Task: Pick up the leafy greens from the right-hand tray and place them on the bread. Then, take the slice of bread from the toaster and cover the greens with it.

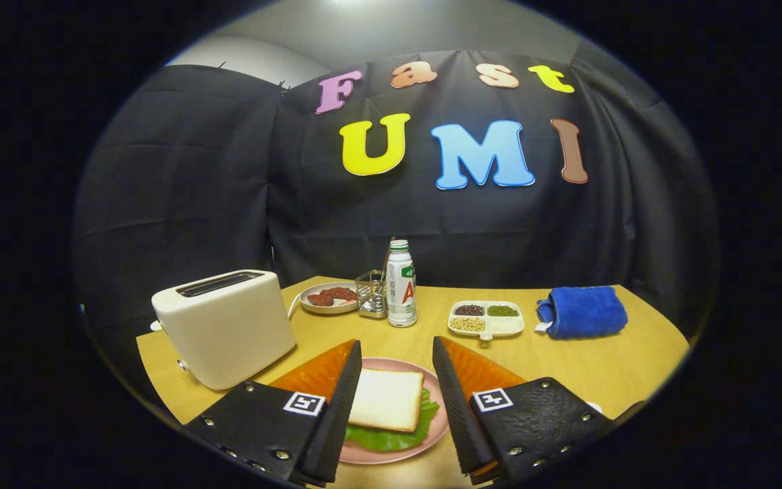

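Observation:
A slice of white bread (387, 399) lies flat on green leafy greens (391, 438), whose edges stick out below and to the right of it. Both rest on a pink plate (425, 441) on the wooden table. My gripper (396, 401) is open, its two fingers standing apart on either side of the plate, above the bread, with nothing held between them. A cream toaster (225, 327) stands to the left of the fingers, its top slots dark.
Beyond the plate stand a white bottle (402, 284), a small wire rack (372, 294), a plate with dark reddish food (328, 297), a white divided tray of beans (486, 319) and a folded blue towel (582, 311). The wooden table (601, 367) ends at the booth wall.

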